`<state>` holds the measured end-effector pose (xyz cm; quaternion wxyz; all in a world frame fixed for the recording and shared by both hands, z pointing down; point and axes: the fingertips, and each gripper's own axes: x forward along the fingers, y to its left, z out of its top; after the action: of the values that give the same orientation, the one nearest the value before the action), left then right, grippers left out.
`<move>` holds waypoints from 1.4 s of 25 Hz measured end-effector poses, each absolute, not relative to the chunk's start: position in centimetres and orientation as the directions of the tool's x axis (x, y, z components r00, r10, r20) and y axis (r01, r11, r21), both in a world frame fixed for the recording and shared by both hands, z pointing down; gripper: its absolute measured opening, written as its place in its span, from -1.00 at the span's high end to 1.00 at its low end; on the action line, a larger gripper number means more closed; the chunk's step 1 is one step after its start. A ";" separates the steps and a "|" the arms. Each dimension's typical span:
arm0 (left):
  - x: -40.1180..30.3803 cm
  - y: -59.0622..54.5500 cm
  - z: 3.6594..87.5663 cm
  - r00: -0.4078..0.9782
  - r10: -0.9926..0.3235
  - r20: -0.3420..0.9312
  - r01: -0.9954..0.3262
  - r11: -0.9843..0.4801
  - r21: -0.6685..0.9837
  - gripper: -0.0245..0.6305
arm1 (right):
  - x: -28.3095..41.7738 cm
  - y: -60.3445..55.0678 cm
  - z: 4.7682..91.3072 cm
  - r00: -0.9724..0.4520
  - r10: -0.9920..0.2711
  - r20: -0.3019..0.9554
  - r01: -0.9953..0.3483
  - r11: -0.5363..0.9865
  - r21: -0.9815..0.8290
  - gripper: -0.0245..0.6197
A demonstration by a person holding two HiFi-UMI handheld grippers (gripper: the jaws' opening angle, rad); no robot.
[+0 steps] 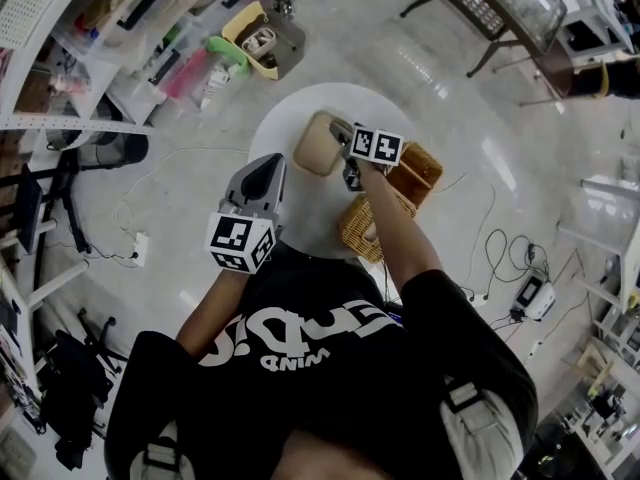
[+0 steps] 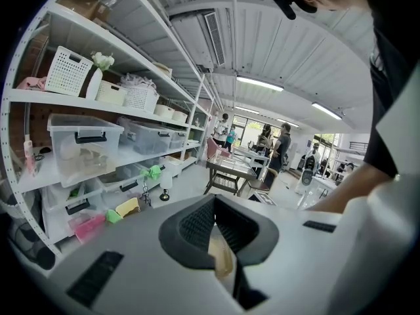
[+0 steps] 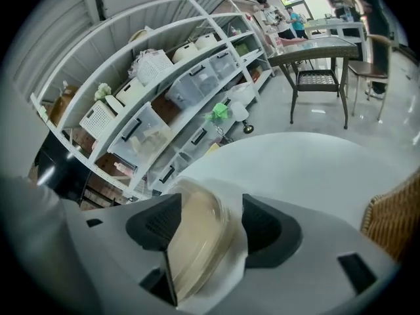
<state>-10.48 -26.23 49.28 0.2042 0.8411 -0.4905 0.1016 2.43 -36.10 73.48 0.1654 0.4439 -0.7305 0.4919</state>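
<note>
The beige shallow plastic dish with rounded corners (image 1: 318, 146) (image 3: 197, 241) is in the right tool (image 1: 342, 146) (image 3: 203, 231). Its two dark jaws are closed on the dish from both sides. The dish stands on its edge between them, tilted, and its rim sticks out past the jaw tips. In the head view the dish hangs above the round white bench (image 1: 300, 108) (image 3: 308, 169); whether it touches the surface I cannot tell.

Just beside the right tool, on its right and a little behind its tips, stand two woven wicker baskets. The darker brown basket (image 1: 420, 168) is further out, and the lighter straw basket (image 1: 368, 230) (image 3: 394, 222) lies under the arm that holds this tool.

The left tool (image 1: 268, 168) (image 2: 216, 241) is to the left of the right tool and apart from it, over the near edge of the bench. Its jaws are almost together, with only a thin slit between the pads. A pale beige strip shows in this slit, but what it is I cannot tell.

Beyond the tips of both tools, the white metal shelves (image 2: 98, 110) (image 3: 151, 110) carry clear plastic boxes and white baskets. Further ahead of the right tool, on the floor, stands a dark-framed table with a glass top (image 1: 510, 3) (image 3: 321, 51).
</note>
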 end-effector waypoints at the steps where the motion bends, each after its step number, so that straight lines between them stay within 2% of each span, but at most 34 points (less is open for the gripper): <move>1: -10.5 -26.3 49.3 0.499 -0.783 0.371 -0.866 -0.436 0.245 0.93 | 2.4 -36.2 73.3 -0.555 -0.487 0.674 -0.809 0.128 -0.574 0.07; 12: -9.7 -26.3 49.5 0.522 -0.771 0.364 -0.853 -0.456 0.256 0.93 | 3.2 -36.3 71.1 -0.491 -0.540 0.683 -0.864 0.199 -0.463 0.37; 24: -9.2 -26.1 48.5 0.534 -0.780 0.328 -0.845 -0.471 0.254 0.93 | 3.1 -35.1 66.3 -0.509 -0.606 0.611 -0.841 0.200 -0.502 0.71; 35: -9.0 -24.3 46.7 0.542 -0.790 0.286 -0.837 -0.480 0.261 0.93 | 2.4 -33.2 57.8 -0.566 -0.675 0.474 -0.790 0.278 -0.546 0.80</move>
<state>-9.02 -24.27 46.68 0.1870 0.8580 -0.4742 0.0632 2.43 -33.25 57.84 0.0746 0.4600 -0.7960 0.3863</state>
